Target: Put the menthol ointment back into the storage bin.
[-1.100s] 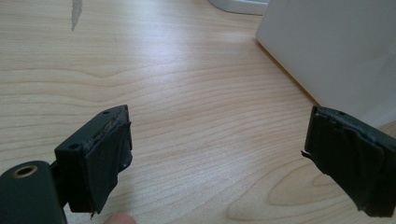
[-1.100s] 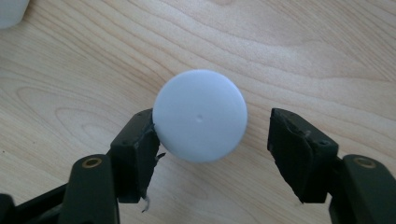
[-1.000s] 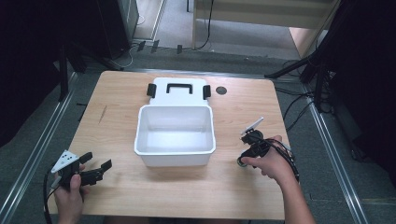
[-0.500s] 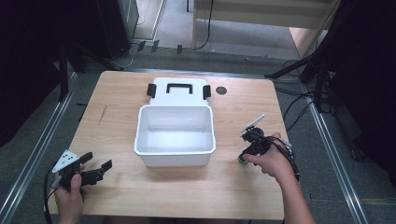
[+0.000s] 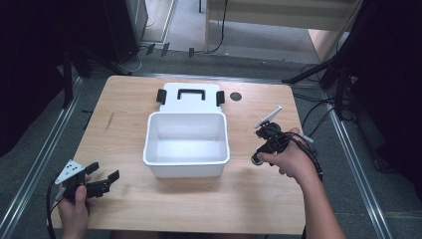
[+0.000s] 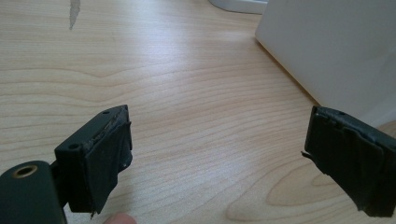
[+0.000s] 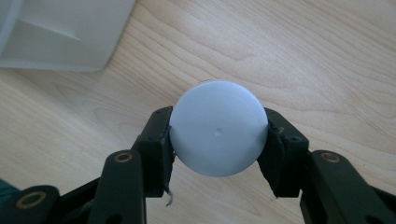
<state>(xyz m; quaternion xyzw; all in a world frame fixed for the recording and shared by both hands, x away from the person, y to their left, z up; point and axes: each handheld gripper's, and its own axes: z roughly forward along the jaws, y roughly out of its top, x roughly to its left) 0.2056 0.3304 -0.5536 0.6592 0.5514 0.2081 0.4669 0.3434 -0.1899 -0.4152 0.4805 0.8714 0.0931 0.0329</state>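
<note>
A white open bin (image 5: pixel 186 139) stands at the middle of the wooden table (image 5: pixel 259 199). To its right, my right gripper (image 5: pixel 260 152) points down and is shut on a round white cap-like object (image 7: pixel 218 128), its jaws pressing on both sides; what lies below the round top is hidden. The bin's corner (image 7: pixel 60 32) is at the upper left of the right gripper view. My left gripper (image 5: pixel 105 172) rests low at the table's near left corner, open, with bare wood between its jaws (image 6: pixel 219 158). The bin's wall (image 6: pixel 336 46) is ahead to its right.
The bin's white lid (image 5: pixel 189 94), with a black handle and black side clips, lies flat behind the bin. A small dark round hole (image 5: pixel 236 96) sits in the tabletop beside the lid. Black stands and cables surround the table on the floor.
My right gripper, with the round white object in it, has shifted slightly up and away. The left gripper has stayed put.
</note>
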